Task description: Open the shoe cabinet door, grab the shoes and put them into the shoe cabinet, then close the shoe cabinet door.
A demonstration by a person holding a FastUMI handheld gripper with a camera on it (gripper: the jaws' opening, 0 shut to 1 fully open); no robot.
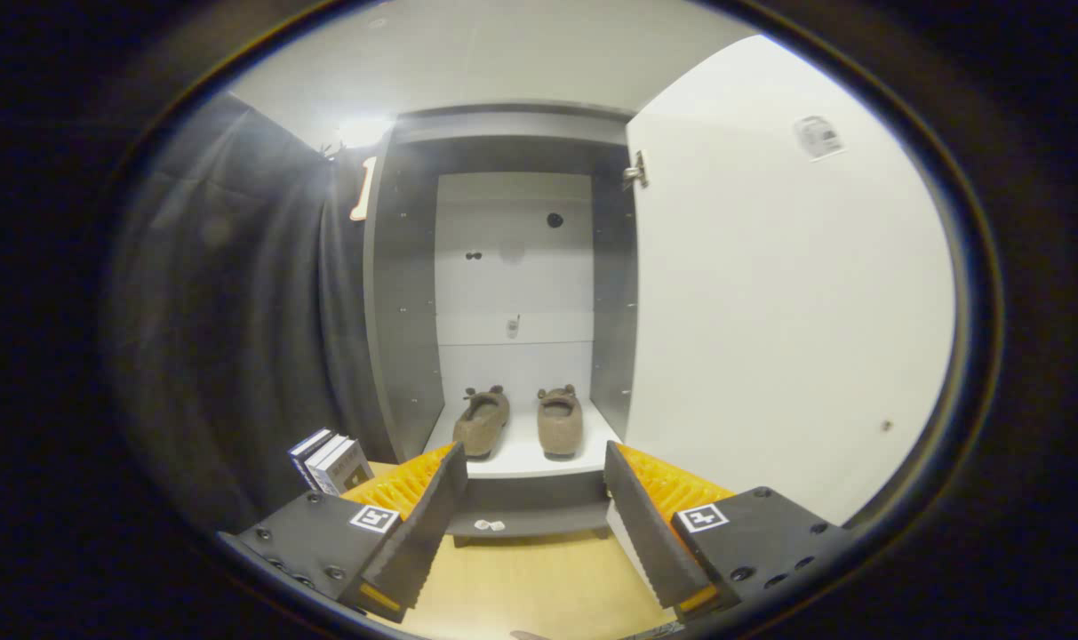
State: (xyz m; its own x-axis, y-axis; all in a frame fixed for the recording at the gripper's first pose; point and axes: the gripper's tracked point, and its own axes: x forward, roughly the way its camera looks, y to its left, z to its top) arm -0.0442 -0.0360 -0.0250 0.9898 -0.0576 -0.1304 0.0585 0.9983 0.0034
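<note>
- We see the gripper [531, 498] with its two fingers spread wide and nothing between them; the orange-backed pads [432, 516] frame the cabinet's lower front.
- The shoe cabinet [403, 293] stands straight ahead, beyond the fingers, its white door [787, 293] swung fully open to the right — the hinge [636, 169] shows near the top of the opening.
- Two brown slip-on shoes sit side by side on the white bottom shelf [521, 458]: the left shoe [482, 422] angles slightly, its heel end near the shelf's front edge, and the right shoe [559, 422] sits straight just beside it, a small gap between them.
- Inside, the pale back panel [514, 267] has a dark round hole and a couple of small fittings; the upper space holds nothing we can make out.
- To the left of the cabinet, a few upright books [330, 460] stand just behind the left finger, against the dark curtain [236, 311].
- The wooden floor [530, 578] lies between us and the cabinet's base, where a small pale item [490, 525] — too small to identify — rests under the bottom edge.
- The open door is the nearest thing on the right, close beside the right finger.
</note>
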